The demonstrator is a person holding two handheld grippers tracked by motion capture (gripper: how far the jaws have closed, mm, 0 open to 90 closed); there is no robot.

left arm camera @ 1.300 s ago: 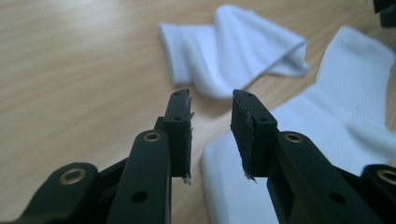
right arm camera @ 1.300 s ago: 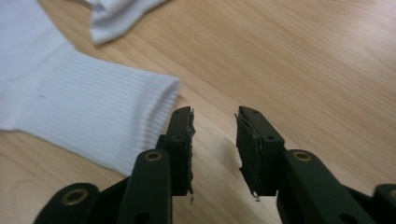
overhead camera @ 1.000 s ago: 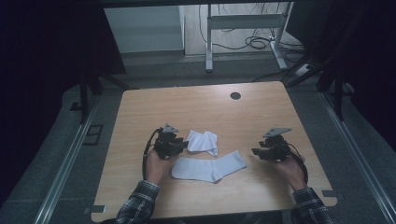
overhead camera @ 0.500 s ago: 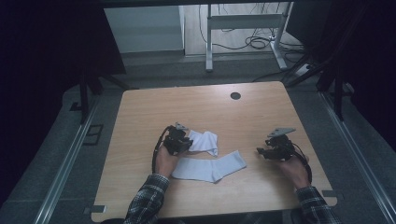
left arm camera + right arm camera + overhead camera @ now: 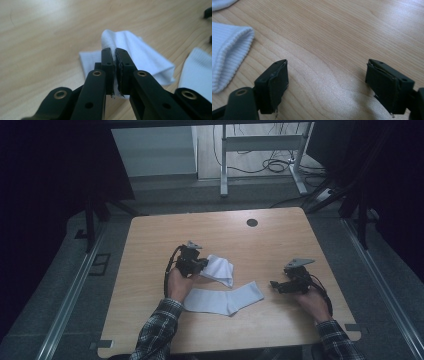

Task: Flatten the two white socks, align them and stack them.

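A fold of the small white sock (image 5: 140, 55) is being pinched tight by the left gripper (image 5: 114, 65), jaws having just been closing on it, mid-worktop (image 5: 150, 240). The right gripper (image 5: 327, 82) is being held wide open, just been opening, nothing between, beside the longer sock (image 5: 222, 300).

folded white sock (image 5: 218, 269) | pinched, edge lifted (tabletop) | flat white sock (image 5: 223, 299) | just beside

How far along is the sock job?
Done: left gripper has just closed on the crumpled sock; fabric sits pinched between its jaws. In hand: that sock. Left: the flat sock lies untouched on the table; right gripper, jaws just opened with nothing between them, waits beside its cuff.
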